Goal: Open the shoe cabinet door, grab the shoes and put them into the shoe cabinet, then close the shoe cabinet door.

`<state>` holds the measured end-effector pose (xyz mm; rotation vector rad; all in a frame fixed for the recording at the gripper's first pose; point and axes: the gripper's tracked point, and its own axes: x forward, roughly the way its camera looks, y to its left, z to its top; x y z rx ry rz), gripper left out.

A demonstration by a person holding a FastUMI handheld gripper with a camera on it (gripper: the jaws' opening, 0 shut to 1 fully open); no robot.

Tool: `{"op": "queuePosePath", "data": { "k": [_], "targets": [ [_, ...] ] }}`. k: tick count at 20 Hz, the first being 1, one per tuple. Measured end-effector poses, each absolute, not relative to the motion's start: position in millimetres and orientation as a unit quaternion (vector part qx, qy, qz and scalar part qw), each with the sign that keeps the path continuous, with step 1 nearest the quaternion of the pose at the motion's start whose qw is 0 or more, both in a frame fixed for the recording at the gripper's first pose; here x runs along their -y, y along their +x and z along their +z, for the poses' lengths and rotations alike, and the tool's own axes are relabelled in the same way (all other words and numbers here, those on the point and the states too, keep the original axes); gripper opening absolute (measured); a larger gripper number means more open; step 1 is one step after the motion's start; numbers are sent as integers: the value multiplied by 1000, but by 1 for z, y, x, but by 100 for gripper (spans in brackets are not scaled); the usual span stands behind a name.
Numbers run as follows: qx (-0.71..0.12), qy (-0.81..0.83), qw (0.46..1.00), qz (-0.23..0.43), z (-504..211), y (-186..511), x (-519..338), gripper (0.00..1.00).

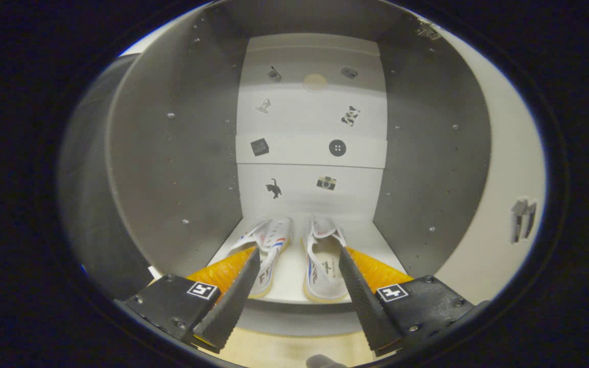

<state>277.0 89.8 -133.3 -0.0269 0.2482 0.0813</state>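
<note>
Two white shoes with red and blue stripes, the left shoe (269, 250) and the right shoe (322, 268), lie side by side on the bottom shelf (289, 276) of the open shoe cabinet (177, 153). My gripper (298, 253) is open just outside the cabinet's front, its fingers spread to either side of the pair with nothing held between them. The left fingertip overlaps the left shoe and the right fingertip the right shoe. The open cabinet door (504, 168) stands off to the right.
The cabinet's white back panel (310, 128) carries several small dark stickers. Grey side walls close in on both sides. A strip of light wooden floor (284, 350) lies below the cabinet's front edge.
</note>
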Motion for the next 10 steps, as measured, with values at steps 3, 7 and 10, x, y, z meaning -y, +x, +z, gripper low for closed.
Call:
{"op": "queuePosePath", "data": {
  "k": [3,7,10],
  "targets": [
    [-101,-4,994,47,-120,217,-92,98],
    [-71,4,996,56,-101,121,-89,100],
    [-55,20,997,57,-87,51,-76,100]
  ]
}}
